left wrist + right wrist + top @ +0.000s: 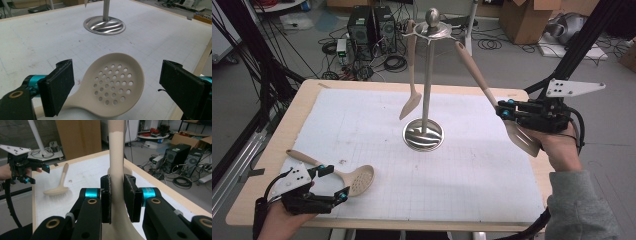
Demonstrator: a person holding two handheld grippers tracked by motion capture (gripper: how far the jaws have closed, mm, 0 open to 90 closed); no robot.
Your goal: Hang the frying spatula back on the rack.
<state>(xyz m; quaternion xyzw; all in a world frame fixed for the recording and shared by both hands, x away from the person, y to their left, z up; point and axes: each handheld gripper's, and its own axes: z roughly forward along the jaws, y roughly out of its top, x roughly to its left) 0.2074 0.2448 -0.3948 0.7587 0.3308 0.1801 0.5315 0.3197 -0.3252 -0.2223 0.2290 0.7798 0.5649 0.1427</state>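
Note:
A metal utensil stand (424,133) rises from the middle of the white mat, and a beige spatula (411,97) hangs from a hook on its top ring. My right gripper (503,109) is at the table's right side, raised off the mat and shut on a beige turner (473,67). The turner's handle slants up toward the ring and its blade lies over my hand. In the right gripper view both pads (106,197) press the turner's handle (117,157). At the front left, my left gripper (335,182) stands open around a perforated spoon (359,180) on the mat. Its bowl (113,82) lies between the wide jaws, untouched.
The wooden table edge (517,95) borders the mat (462,175) on all sides. Beyond the far edge, computer towers (371,25), cables and cardboard boxes (532,17) sit on the floor. A black frame leg (584,37) slants behind my right hand.

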